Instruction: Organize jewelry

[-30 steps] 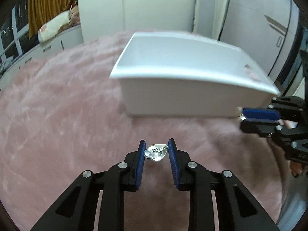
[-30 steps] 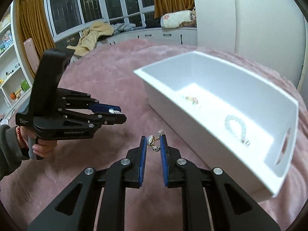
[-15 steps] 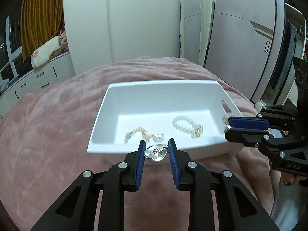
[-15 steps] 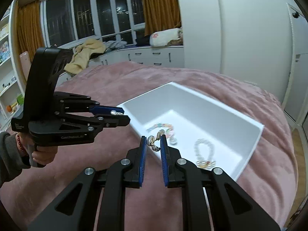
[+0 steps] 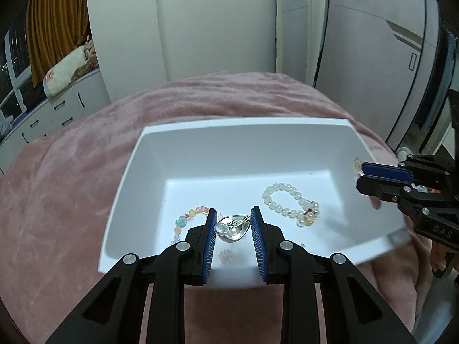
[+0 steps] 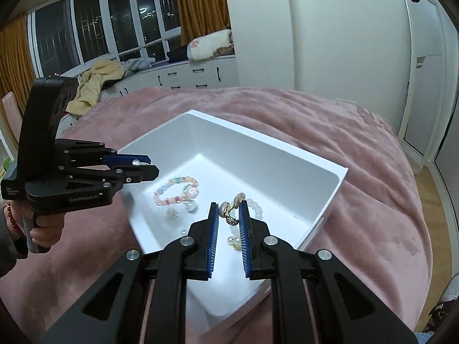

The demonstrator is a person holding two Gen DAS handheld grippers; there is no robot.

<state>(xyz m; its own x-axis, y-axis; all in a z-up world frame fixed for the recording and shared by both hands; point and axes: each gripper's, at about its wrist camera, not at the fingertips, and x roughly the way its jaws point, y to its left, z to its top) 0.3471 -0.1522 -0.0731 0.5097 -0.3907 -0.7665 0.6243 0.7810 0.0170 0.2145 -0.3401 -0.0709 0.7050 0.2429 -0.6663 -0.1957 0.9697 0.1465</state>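
Writing: raised letters on the side of the left gripper's black body seen from the right wrist view, too blurred to read; "DAS" can be made out on the right gripper's body in the left wrist view.
Left gripper (image 5: 233, 223): ribbed blue pads closed onto a shiny silver heart-shaped piece (image 5: 233, 229), held above the near edge of the tray.
Right gripper (image 6: 228, 212): blue pads clamped on a gold clip earring (image 6: 228, 211) with a cream pearl and a small sparkly drop, over the tray's right end.
Tray (image 5: 229, 132): white, smooth, rectangular with sloped walls, resting on a fuzzy pink blanket (image 5: 57, 200).
Inside tray: a pearl-white bead bracelet (image 5: 289, 203) toward the right end; a pastel bead bracelet (image 6: 176, 190) toward the left end; a small clear spiky bead (image 5: 226, 255) by the near wall.
Room: white drawers (image 6: 198, 76), ochre curtains (image 6: 200, 0), a yellow garment (image 6: 94, 84) on the window ledge.
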